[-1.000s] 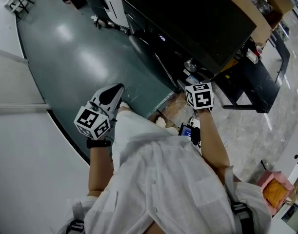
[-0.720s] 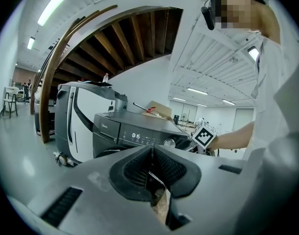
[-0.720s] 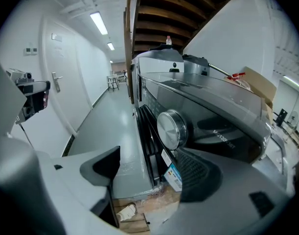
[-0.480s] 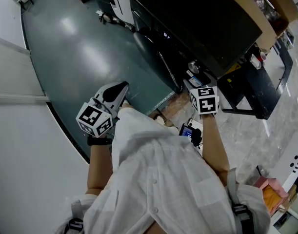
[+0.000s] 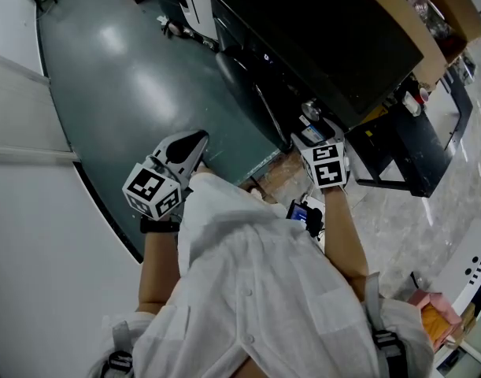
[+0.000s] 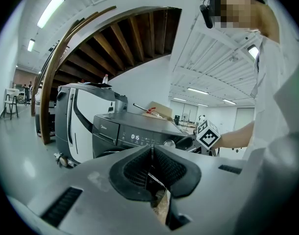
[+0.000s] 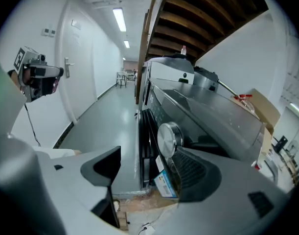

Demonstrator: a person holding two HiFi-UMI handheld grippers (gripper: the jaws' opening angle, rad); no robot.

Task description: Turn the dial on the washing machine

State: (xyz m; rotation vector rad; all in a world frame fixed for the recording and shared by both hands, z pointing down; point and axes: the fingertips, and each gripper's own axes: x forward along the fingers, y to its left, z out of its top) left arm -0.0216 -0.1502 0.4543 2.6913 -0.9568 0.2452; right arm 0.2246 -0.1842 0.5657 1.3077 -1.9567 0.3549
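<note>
We judge ourselves at the approach: the right hand-held gripper (image 7: 147,168), jaws apart and empty, sits just short of the dial (image 7: 169,138) on the washer's (image 7: 213,114) front panel, its axis pointing out at us, so next we centre, close and twist; the left hand-held gripper (image 6: 150,168) hangs clenched, empty.

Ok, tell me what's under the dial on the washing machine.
Below the dial, a blue-and-white sticker is stuck on the washing machine's front. One of the right gripper's fingers covers the panel beside it, so anything there is hidden.
</note>
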